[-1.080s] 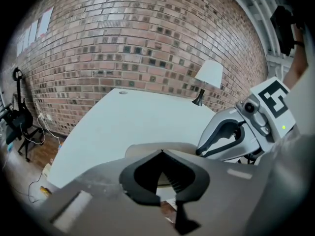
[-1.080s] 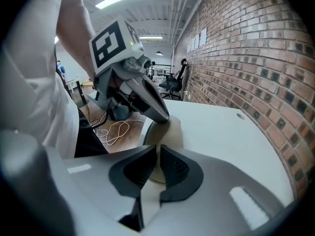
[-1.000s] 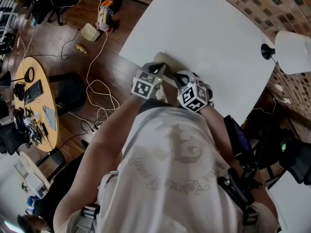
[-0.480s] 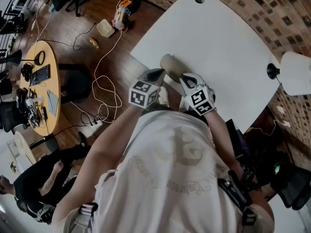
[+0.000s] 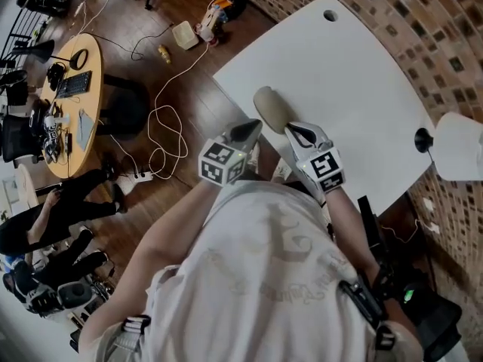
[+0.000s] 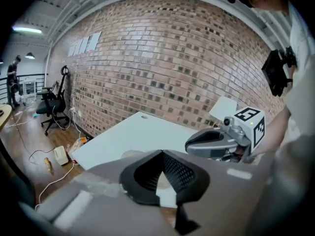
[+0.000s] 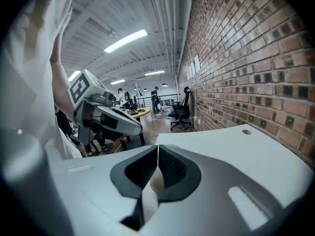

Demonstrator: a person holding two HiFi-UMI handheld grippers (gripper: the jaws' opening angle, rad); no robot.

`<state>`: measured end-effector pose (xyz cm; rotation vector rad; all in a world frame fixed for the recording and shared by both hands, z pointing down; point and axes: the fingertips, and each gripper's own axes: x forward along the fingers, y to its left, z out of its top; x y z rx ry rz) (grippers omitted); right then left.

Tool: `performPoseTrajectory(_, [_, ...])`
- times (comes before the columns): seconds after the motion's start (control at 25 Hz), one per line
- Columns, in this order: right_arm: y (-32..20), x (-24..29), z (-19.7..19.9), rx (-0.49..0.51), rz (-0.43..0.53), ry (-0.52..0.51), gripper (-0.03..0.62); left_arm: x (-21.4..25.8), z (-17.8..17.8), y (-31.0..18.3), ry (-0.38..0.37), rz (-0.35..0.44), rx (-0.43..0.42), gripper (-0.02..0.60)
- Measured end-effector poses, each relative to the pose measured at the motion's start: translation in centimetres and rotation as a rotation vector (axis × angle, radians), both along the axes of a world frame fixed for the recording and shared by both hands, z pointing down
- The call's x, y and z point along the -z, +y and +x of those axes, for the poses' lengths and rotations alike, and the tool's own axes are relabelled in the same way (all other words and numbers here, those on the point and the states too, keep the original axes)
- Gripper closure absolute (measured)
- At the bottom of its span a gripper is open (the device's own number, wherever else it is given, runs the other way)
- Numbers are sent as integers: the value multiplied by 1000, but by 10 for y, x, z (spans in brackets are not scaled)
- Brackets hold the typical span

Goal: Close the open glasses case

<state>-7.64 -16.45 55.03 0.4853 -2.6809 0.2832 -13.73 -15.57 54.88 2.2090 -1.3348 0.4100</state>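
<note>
A beige oval glasses case [image 5: 272, 108] lies with its lid down on the white table [image 5: 355, 89], close to the near-left edge. My left gripper [image 5: 253, 127] hangs just short of the case, jaws shut with nothing in them. My right gripper [image 5: 291, 130] is beside it, also shut and empty. In the left gripper view the shut jaws [image 6: 161, 152] point over the table, and the right gripper [image 6: 216, 141] shows to the right. In the right gripper view a bit of the case [image 7: 156, 183] peeks below the shut jaws [image 7: 157, 147], clear of them.
A white lamp shade [image 5: 460, 145] on a black stand [image 5: 423, 138] sits at the table's right edge, and a cable hole [image 5: 330, 15] at its far end. Cables [image 5: 162, 138] trail over the wooden floor. A round desk [image 5: 75, 104] and seated people [image 5: 45, 210] are at the left.
Both grippers have lifted off the case and drawn back toward the person. The case, before partly covered by them, now lies in full view with its lid down.
</note>
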Motion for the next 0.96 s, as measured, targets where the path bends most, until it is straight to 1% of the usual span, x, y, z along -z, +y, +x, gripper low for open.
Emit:
performPoseTrajectory(0.2, [5,27,-1,1,-43,-126,586,27,-6,12,11,72,82,577])
performPoseTrajectory(0.4, [5,43,-3,-13,-90,-184,586,29,-18,28,13,72,132,577])
performPoseTrajectory(0.56, [6,42,2,-8,-86,-169,586,28,-18,30,23,80,147,577])
performPoseTrajectory(0.68, [16,42,3,1,-76,-157,586,28,-19,37,34,90,151,577])
performPoseTrajectory(0.96, [51,32,5,-41,-98,-131,586,15,-21,79,49,77,142,577])
